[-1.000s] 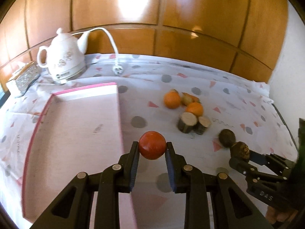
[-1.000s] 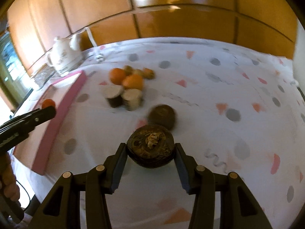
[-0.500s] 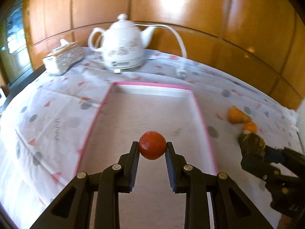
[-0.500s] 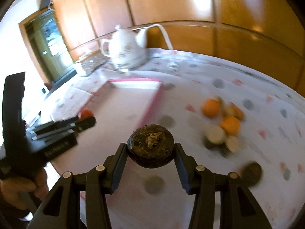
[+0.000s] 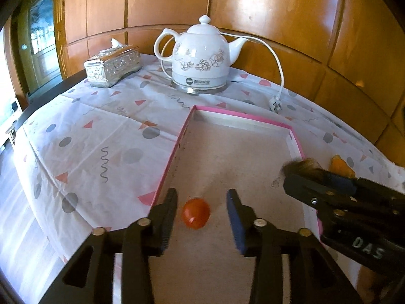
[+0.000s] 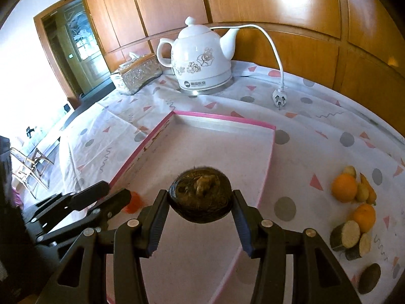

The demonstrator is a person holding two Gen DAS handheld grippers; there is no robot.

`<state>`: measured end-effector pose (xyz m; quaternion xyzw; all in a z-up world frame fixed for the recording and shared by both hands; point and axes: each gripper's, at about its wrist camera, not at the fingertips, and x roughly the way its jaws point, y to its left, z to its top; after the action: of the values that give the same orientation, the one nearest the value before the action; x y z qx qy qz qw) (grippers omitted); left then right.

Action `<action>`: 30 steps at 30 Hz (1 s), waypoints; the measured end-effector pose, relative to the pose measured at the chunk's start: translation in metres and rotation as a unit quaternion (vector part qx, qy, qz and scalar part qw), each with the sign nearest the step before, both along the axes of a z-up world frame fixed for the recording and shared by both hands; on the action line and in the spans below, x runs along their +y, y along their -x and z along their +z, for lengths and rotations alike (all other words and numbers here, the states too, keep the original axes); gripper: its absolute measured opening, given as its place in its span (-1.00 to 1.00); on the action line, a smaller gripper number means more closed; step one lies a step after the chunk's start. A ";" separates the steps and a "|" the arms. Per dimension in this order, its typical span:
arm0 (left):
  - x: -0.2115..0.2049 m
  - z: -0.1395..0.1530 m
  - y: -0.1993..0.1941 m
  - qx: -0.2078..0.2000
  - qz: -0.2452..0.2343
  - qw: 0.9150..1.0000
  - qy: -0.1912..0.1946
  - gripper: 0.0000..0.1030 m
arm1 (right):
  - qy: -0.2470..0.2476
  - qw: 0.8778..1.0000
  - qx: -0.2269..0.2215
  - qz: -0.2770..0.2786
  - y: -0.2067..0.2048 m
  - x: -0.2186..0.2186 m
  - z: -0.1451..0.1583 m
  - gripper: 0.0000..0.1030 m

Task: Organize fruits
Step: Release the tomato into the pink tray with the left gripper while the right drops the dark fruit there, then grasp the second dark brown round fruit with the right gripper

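My left gripper point(image 5: 202, 202) is open over the pink-rimmed tray point(image 5: 243, 116). A small red fruit point(image 5: 196, 212) lies on the tray floor between its jaws, touching neither. My right gripper point(image 6: 200, 202) is shut on a dark brown round fruit point(image 6: 200, 197) and holds it above the tray point(image 6: 222, 120). In the left wrist view the right gripper point(image 5: 298, 174) comes in from the right over the tray's right rim. In the right wrist view the left gripper point(image 6: 119, 196) is at lower left with the red fruit point(image 6: 133, 204) beside it.
Oranges point(image 6: 344, 186), small yellowish fruits point(image 6: 363, 191), two cut log-like pieces point(image 6: 345, 234) and another dark fruit point(image 6: 369, 277) lie on the patterned cloth right of the tray. A white electric kettle point(image 5: 200, 58) with cord and plug point(image 5: 276, 105) and a silver tissue box point(image 5: 112, 64) stand behind it.
My left gripper has opened and let go of the red fruit, which now lies in the tray. My right gripper has swung left over the tray with the dark fruit.
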<state>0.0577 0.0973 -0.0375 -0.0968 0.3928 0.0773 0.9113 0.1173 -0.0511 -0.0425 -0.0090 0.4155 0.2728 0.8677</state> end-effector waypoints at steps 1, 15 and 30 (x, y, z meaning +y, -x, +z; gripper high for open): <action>0.001 0.000 0.001 -0.001 0.002 1.000 0.002 -0.08 | -0.001 1.000 0.001 -0.002 0.000 0.000 0.000 0.01; -0.013 0.010 0.009 -0.017 -0.016 1.000 0.013 0.06 | -0.008 0.996 -0.021 -0.089 0.030 -0.051 0.004 0.09; -0.079 0.012 0.008 -0.012 -0.119 0.993 0.015 0.06 | -0.027 0.974 -0.002 -0.226 0.069 -0.169 -0.017 0.09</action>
<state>0.0493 0.0184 -0.0251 -0.0644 0.3913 -0.0390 0.9172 0.0482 -0.2204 -0.0598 0.1085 0.3978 0.0807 0.9075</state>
